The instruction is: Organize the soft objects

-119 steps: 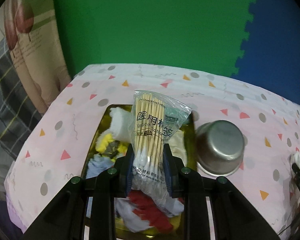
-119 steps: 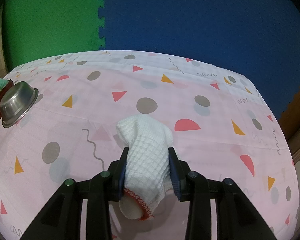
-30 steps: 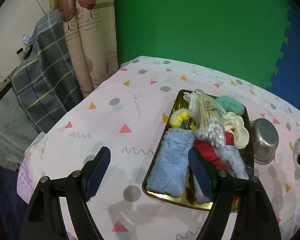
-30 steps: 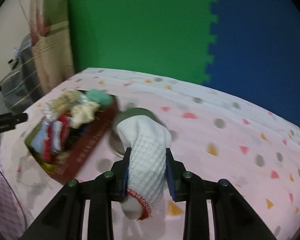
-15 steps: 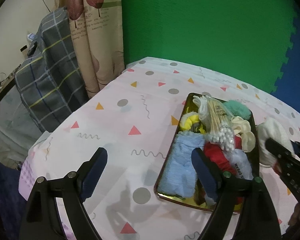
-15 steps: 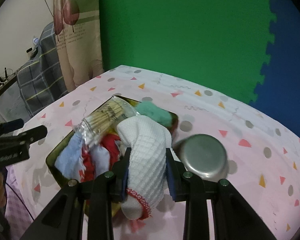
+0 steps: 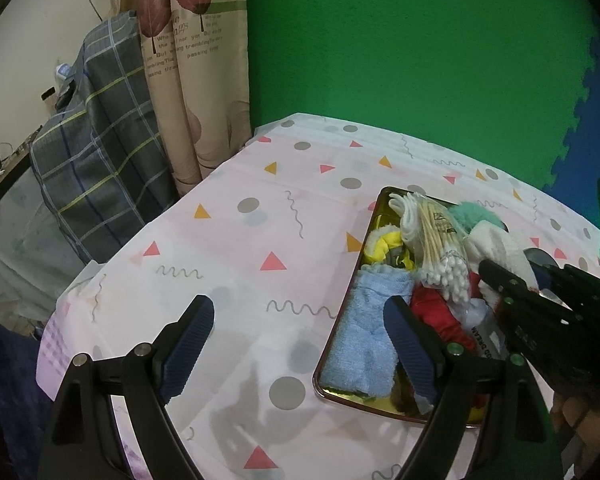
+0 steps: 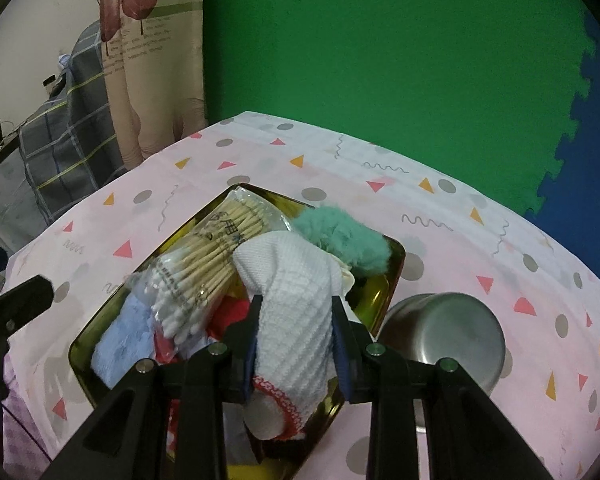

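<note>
Right gripper (image 8: 294,340) is clamped on the white sock (image 8: 296,316). A second ago, in the right wrist view, it hung over bare tablecloth with the tray off to the left; now the tray (image 8: 394,276) lies directly under and ahead of the fingers, the sock's toe end drooping over the contents. The steel bowl (image 8: 444,336) sits just right of the right finger, on the cloth and touching the tray's edge or nearly so.

Left gripper (image 7: 300,340) has its fingers wide apart with nothing between them, only tablecloth (image 7: 220,240) below; the jaws have just been opening a little further. Four seconds ago it held the bag of cotton swabs (image 8: 204,264); that bag now lies in the tray, ahead of the right gripper's left finger. The left gripper sits to the tray's left, its right finger overlapping the blue towel (image 7: 364,336) in view.

Reading: swabs delivered, sock carried above the tray but not yet let go. Likely the drop is next.

Writing: swab bag carries printed Chinese characters, partly legible, not sure of the wording. A packet near the red cloth (image 7: 436,312) shows letters ending "DREAM". The curtain (image 7: 196,52) carries English lines, including "not yet", "trembling" and "passing".
</note>
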Demonstrator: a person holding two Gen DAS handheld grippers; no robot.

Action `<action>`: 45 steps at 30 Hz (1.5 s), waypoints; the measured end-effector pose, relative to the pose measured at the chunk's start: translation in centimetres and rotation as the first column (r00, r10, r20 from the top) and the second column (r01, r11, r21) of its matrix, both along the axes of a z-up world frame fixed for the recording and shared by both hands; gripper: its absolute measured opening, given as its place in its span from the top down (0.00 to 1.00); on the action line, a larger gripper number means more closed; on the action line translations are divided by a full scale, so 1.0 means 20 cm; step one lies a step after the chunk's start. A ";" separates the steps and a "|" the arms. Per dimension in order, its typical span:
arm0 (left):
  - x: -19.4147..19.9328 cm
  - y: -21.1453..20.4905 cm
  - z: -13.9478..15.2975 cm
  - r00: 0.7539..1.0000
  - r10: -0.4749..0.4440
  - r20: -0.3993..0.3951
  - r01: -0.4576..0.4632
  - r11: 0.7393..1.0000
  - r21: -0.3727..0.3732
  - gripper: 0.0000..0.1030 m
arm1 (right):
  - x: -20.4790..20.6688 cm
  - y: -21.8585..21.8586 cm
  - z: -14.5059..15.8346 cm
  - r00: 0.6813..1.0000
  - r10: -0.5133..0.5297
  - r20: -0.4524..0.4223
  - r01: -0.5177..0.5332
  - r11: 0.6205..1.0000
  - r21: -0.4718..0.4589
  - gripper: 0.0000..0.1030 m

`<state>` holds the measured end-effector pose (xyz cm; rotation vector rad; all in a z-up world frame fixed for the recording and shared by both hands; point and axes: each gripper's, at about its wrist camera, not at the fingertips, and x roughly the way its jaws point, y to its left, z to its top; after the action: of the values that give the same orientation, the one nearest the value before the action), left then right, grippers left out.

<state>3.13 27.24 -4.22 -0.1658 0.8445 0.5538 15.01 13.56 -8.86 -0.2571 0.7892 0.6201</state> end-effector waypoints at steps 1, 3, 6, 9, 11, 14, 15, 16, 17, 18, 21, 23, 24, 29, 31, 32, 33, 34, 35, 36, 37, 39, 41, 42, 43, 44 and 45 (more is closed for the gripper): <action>0.00 0.00 0.00 1.000 -0.001 0.000 0.001 1.000 -0.004 0.18 | 0.01 0.01 0.00 1.000 -0.002 -0.001 0.002 1.000 -0.003 0.71; 0.00 0.00 0.00 1.000 -0.001 -0.001 0.001 1.000 -0.007 0.18 | 0.02 0.02 -0.01 1.000 -0.008 -0.001 0.008 1.000 -0.012 0.71; 0.00 0.00 0.00 1.000 0.000 0.001 0.000 1.000 -0.007 0.18 | 0.04 0.03 -0.03 1.000 -0.017 -0.009 0.016 1.000 -0.011 0.71; 0.00 0.00 -0.01 1.000 0.002 -0.001 -0.002 1.000 -0.009 0.17 | 0.05 0.05 -0.04 1.000 -0.020 -0.009 0.020 1.000 -0.019 0.71; 0.01 0.00 -0.01 1.000 0.000 -0.003 0.000 1.000 -0.008 0.17 | 0.05 0.06 -0.05 1.000 -0.018 -0.011 0.017 0.999 -0.027 0.71; 0.01 0.00 0.00 1.000 0.000 0.000 0.000 1.000 -0.009 0.17 | 0.05 0.07 -0.05 1.000 -0.019 -0.010 0.018 0.999 -0.033 0.69; 0.01 0.00 0.00 1.000 -0.001 0.000 0.001 1.000 -0.009 0.17 | 0.05 0.07 -0.05 1.000 -0.019 -0.009 0.019 0.999 -0.034 0.69; 0.01 0.00 -0.01 1.000 -0.001 0.002 0.001 1.000 -0.009 0.17 | 0.04 0.07 -0.05 1.000 -0.019 -0.007 0.019 0.999 -0.034 0.68; 0.01 0.00 0.00 1.000 -0.001 0.003 0.001 1.000 -0.010 0.17 | 0.04 0.07 -0.05 1.000 -0.021 -0.007 0.021 0.999 -0.036 0.68; 0.01 0.00 0.00 1.000 -0.001 0.005 0.001 1.000 -0.010 0.17 | 0.04 0.07 -0.05 1.000 -0.022 -0.002 0.022 0.999 -0.038 0.68; 0.00 -0.01 0.00 1.000 0.000 0.008 0.000 1.000 -0.011 0.17 | 0.03 0.08 -0.04 1.000 -0.025 0.010 0.025 0.999 -0.048 0.66; 0.00 0.00 0.00 1.000 0.000 0.007 0.000 1.000 -0.011 0.17 | 0.02 0.08 -0.03 1.000 -0.028 0.011 0.028 0.999 -0.047 0.63; 0.00 0.00 0.00 1.000 -0.001 0.006 0.001 1.000 -0.011 0.17 | 0.02 0.08 -0.03 1.000 -0.028 0.013 0.029 0.999 -0.046 0.62; 0.00 0.00 0.00 1.000 -0.001 0.010 0.001 1.000 -0.014 0.17 | 0.00 0.06 -0.01 0.999 -0.042 0.035 0.044 0.997 -0.057 0.47; 0.00 -0.01 0.01 1.000 -0.004 0.012 0.005 1.000 -0.016 0.17 | -0.01 0.06 -0.01 0.998 -0.042 0.040 0.045 0.997 -0.062 0.47; 0.00 -0.01 0.01 1.000 -0.005 0.013 0.005 1.000 -0.016 0.17 | -0.01 0.05 0.00 0.998 -0.041 0.043 0.043 0.997 -0.060 0.45; -0.01 -0.01 0.02 1.000 -0.006 0.013 0.007 1.000 -0.017 0.17 | -0.02 0.05 0.01 0.998 -0.042 0.050 0.045 0.997 -0.061 0.44; -0.01 -0.01 0.02 1.000 -0.007 0.014 0.007 1.000 -0.017 0.17 | -0.03 0.05 0.02 0.997 -0.045 0.060 0.049 0.997 -0.061 0.41; -0.01 -0.01 0.02 1.000 -0.006 0.016 0.006 1.000 -0.018 0.17 | -0.04 0.04 0.03 0.997 -0.046 0.069 0.050 0.997 -0.054 0.38; -0.01 -0.02 0.02 1.000 -0.006 0.019 0.007 1.000 -0.019 0.17 | -0.04 0.04 0.04 0.996 -0.044 0.072 0.048 0.998 -0.048 0.35; -0.01 -0.01 0.02 1.000 -0.004 0.018 0.005 1.000 -0.019 0.17 | -0.05 0.03 0.05 0.997 -0.042 0.071 0.045 0.998 -0.042 0.33; 0.00 -0.02 0.03 1.000 -0.006 0.020 0.006 1.000 -0.019 0.17 | -0.07 0.03 0.06 0.996 -0.039 0.075 0.042 0.999 -0.035 0.33; -0.01 -0.02 0.03 1.000 -0.004 0.020 0.004 1.000 -0.018 0.17 | -0.09 0.02 0.08 0.995 -0.041 0.092 0.045 0.998 -0.034 0.32; -0.01 -0.02 0.03 1.000 -0.005 0.022 0.005 1.000 -0.019 0.17 | -0.10 0.01 0.09 0.994 -0.041 0.099 0.044 0.998 -0.034 0.32; -0.01 -0.03 0.04 1.000 -0.006 0.024 0.006 1.000 -0.021 0.17 | -0.12 0.00 0.10 0.993 -0.044 0.105 0.047 0.998 -0.029 0.32; -0.01 -0.03 0.04 1.000 -0.006 0.024 0.006 1.000 -0.022 0.17 | -0.13 -0.02 0.11 0.993 -0.049 0.104 0.051 0.998 -0.022 0.32; -0.01 -0.03 0.04 1.000 -0.004 0.025 0.005 1.000 -0.021 0.17 | -0.15 -0.03 0.12 0.994 -0.053 0.098 0.054 0.998 -0.015 0.32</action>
<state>3.00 26.66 -3.43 -0.1895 0.8268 0.5382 12.06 12.93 -6.53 -0.2791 0.7054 0.5465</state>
